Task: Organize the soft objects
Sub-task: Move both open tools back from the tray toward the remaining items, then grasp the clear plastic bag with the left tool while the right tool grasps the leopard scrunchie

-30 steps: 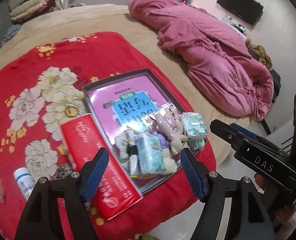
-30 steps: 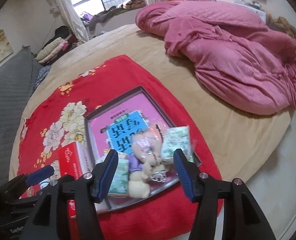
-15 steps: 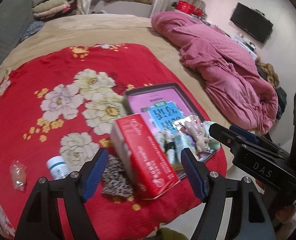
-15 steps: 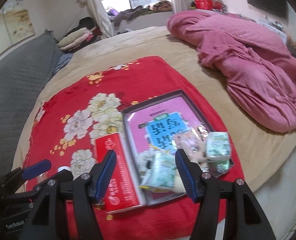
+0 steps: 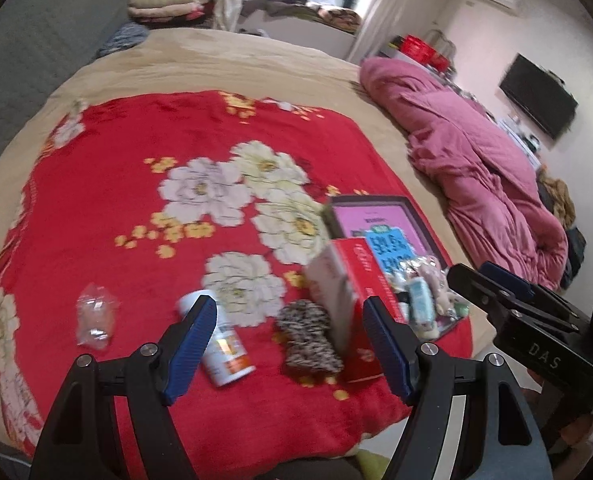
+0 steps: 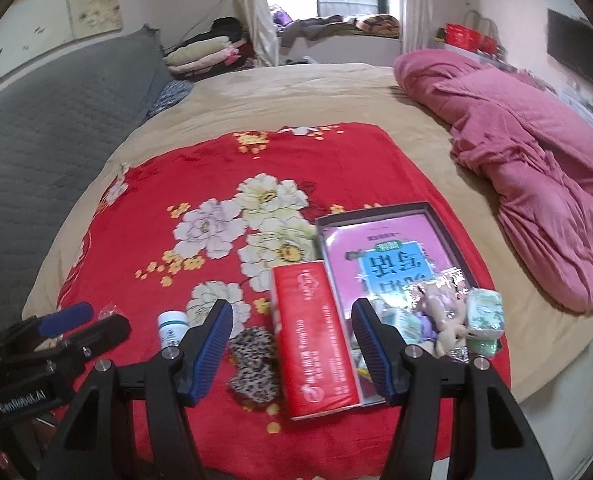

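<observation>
Left view, fingers: my left gripper is released, fingers spread wide and holding nothing, hovering over the near edge of the red blanket.
Left view, done: in the tray at 3 o'clock I see a plush toy and small soft packs already piled at its near end, so I judge part of the sorting finished.
Left view, left: a spotted cloth lies between my fingers at 6 o'clock, touching the red box; a bottle lies on its side near the left finger, and a clear packet sits at 8 o'clock, apart from the rest.
Left view, room: the blanket from 9 to 12 o'clock is bare of objects; the bed edge runs close below my fingers.

Right view, fingers: my right gripper is also released and empty, with the red box between its fingers.
Right view, task things: the spotted cloth lies at 7 o'clock of the box, outside the tray; the plush toy and a green pack sit at the tray's near right corner.
Right view, left: I judge the spotted cloth the clearest soft item not yet put away; whether the packet counts I cannot tell.
Right view, edges: the tray's near rim is close to the blanket's edge and the drop off the bed at 5 o'clock; the left gripper crowds 8 o'clock, and the pink quilt bounds 2 o'clock.
</observation>
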`<state>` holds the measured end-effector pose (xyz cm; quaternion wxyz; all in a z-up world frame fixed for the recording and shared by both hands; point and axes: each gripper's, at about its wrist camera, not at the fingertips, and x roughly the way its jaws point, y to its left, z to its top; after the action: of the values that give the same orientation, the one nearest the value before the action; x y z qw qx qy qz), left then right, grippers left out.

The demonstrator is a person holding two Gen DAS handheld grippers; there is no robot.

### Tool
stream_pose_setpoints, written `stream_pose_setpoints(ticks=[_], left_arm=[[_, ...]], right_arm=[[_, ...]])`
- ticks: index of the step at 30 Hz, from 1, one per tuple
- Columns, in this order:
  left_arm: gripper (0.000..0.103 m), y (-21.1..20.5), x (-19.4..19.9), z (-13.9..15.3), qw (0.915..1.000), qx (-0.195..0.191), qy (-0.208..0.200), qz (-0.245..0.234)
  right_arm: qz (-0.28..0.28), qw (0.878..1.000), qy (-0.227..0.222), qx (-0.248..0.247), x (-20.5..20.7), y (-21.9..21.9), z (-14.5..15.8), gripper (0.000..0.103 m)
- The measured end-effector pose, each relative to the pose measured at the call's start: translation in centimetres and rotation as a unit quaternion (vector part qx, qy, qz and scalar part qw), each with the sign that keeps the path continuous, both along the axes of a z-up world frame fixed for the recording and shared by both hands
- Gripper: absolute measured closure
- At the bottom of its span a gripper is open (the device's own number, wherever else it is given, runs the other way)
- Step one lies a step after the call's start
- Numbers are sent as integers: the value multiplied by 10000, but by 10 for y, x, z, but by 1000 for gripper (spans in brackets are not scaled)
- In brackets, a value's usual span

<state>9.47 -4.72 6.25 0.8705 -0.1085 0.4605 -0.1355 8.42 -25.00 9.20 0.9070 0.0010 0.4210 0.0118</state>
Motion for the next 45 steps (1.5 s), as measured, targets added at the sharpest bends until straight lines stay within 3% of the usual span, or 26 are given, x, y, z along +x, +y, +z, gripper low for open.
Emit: stream_pose_setpoints(ticks=[16, 35, 45], left_arm=[[26, 83, -23, -22, 9980, 83, 109, 610], [26, 154, -20, -113, 9874, 133, 958, 1252], [26, 168, -6, -133, 9841, 161, 1094, 1388]], right_arm=[[659, 9968, 310, -338, -3, 85, -38, 42], [835, 9880, 1055, -763, 1, 96, -135, 41], [819, 9810, 1285, -1200, 6, 96, -172, 41]])
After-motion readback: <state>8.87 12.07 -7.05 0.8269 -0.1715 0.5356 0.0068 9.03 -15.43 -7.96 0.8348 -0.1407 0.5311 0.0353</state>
